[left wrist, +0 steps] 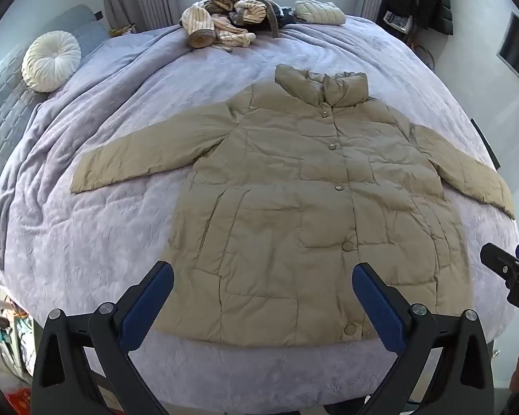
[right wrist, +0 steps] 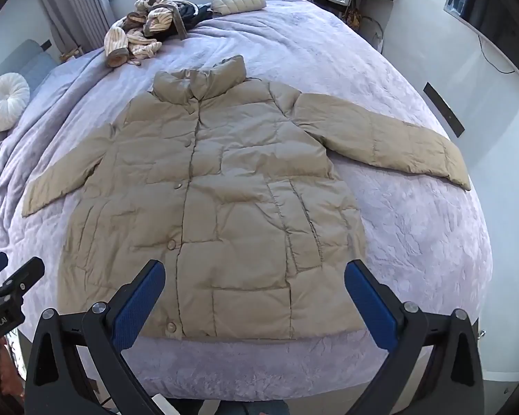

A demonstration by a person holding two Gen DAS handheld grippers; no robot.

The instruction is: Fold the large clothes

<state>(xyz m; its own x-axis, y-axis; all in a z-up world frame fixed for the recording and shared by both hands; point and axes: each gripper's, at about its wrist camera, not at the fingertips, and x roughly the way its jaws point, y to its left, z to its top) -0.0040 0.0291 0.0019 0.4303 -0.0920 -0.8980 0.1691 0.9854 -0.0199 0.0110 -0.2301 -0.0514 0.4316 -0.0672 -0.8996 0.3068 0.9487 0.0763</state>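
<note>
Jacket [left wrist: 294, 207] flat, buttoned, mid-bed, hem at near edge, sleeves spread for folding.
Left tool [left wrist: 263, 294] and right tool [right wrist: 254, 290] hover above hem, jaws wide, empty.

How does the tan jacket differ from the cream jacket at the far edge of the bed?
The tan jacket lies spread flat, sleeves out; the cream jacket is folded into a compact bundle. The tan one sits mid-bed near both grippers; the cream one lies at the far edge. Both are quilted puffer jackets on the purple blanket.
</note>
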